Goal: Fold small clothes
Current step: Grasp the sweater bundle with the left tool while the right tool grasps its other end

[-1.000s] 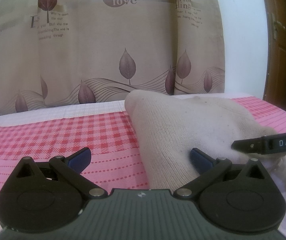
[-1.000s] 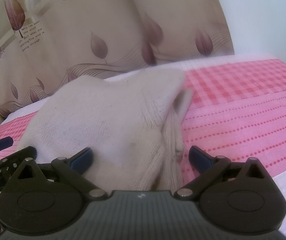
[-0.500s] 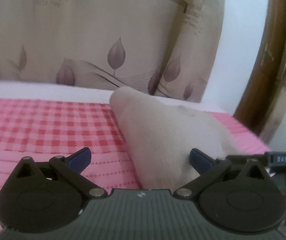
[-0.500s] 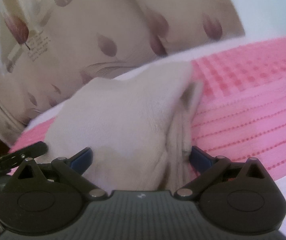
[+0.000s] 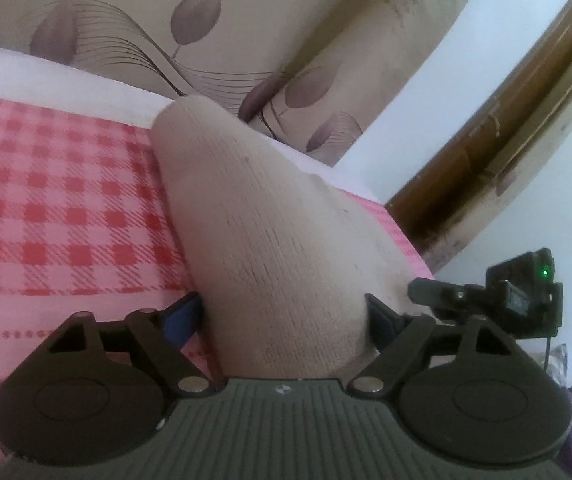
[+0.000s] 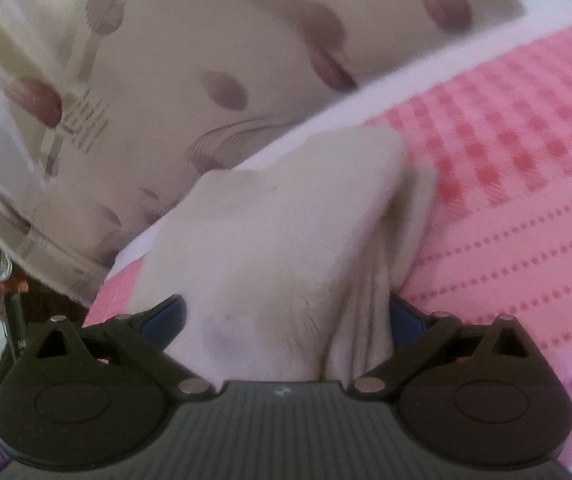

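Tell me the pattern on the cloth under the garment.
Pink-and-red checked cloth, clearest in the left wrist view.

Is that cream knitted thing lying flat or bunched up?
Bunched up. The cream knit garment rises in a hump off the pink checked cloth, with gathered folds along one side; its far part still touches the cloth.

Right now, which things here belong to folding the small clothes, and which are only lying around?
For the job:
- cream knit garment, between the fingers of both tongs
- left tongs, whose jaws have just been closing
- right tongs

Not part of it:
- pink checked cover under the garment
- leaf-print curtain
- wooden frame
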`<action>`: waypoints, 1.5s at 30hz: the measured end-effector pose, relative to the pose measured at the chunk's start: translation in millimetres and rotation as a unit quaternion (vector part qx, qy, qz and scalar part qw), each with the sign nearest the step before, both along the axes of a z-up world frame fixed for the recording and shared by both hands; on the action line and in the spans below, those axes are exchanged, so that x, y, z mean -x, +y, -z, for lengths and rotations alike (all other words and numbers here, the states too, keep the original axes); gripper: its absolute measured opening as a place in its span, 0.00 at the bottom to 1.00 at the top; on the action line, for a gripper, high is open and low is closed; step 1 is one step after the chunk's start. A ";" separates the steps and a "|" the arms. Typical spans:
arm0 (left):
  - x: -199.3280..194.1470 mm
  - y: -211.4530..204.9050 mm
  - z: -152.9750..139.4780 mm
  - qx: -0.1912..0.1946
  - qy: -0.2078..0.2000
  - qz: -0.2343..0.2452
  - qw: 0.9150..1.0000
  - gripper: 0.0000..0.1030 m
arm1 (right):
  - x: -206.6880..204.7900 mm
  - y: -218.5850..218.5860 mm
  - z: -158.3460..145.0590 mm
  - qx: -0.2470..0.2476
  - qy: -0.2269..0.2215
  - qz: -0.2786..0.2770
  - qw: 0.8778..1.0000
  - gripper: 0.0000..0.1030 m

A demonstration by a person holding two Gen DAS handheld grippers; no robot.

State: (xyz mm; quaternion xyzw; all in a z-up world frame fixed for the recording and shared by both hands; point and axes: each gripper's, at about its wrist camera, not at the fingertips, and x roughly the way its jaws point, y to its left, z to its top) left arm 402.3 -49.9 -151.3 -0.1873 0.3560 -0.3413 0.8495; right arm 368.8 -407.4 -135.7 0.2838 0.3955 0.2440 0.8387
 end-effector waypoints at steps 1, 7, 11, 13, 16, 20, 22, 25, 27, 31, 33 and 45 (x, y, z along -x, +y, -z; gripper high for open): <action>-0.9 -1.0 0.8 0.001 -0.001 0.002 1.000 0.80 | -2.1 2.4 -0.8 0.006 -0.002 -0.005 1.000 1.00; -8.5 -3.9 2.5 0.001 -0.005 0.007 1.000 0.75 | -7.5 11.2 -1.6 0.019 -0.012 -0.026 0.999 0.96; -8.9 -5.1 1.2 -0.003 -0.007 0.007 1.000 0.74 | -7.4 8.9 -1.3 0.017 -0.011 -0.027 0.999 0.91; -9.0 -3.7 1.5 -0.002 -0.005 0.011 1.000 0.74 | -9.1 3.1 -0.8 0.009 -0.003 -0.034 0.999 0.91; -13.0 -3.6 0.8 -0.002 -0.001 0.020 1.000 0.77 | -12.6 -12.3 3.0 -0.026 0.020 -0.032 0.999 0.89; -17.2 -4.8 1.0 -0.001 -0.002 0.026 1.000 0.79 | -13.7 -11.8 3.5 -0.025 0.016 -0.033 0.999 0.90; -16.5 -7.5 0.6 -0.010 -0.009 0.020 1.000 0.75 | -14.4 -4.0 1.0 -0.008 0.004 -0.035 0.999 0.88; -10.9 -14.8 -3.9 -0.038 -0.031 0.008 0.999 0.61 | -14.8 8.3 -0.5 0.024 -0.004 -0.025 0.999 0.50; -7.0 -18.6 -6.7 -0.047 -0.036 -0.011 0.998 0.57 | -13.7 10.9 2.8 0.001 -0.001 -0.013 1.000 0.46; 3.8 -23.3 -10.9 -0.057 -0.048 -0.034 0.997 0.55 | -2.0 11.9 -1.7 -0.019 -0.017 0.005 1.000 0.43; 7.1 -25.0 -13.9 -0.059 -0.051 -0.041 0.996 0.53 | 4.6 11.4 -3.5 -0.034 -0.025 0.013 0.999 0.43; 25.9 -5.2 -35.5 -0.054 -0.061 -0.069 0.994 0.52 | 21.5 34.7 -18.8 -0.071 -0.043 0.018 0.996 0.43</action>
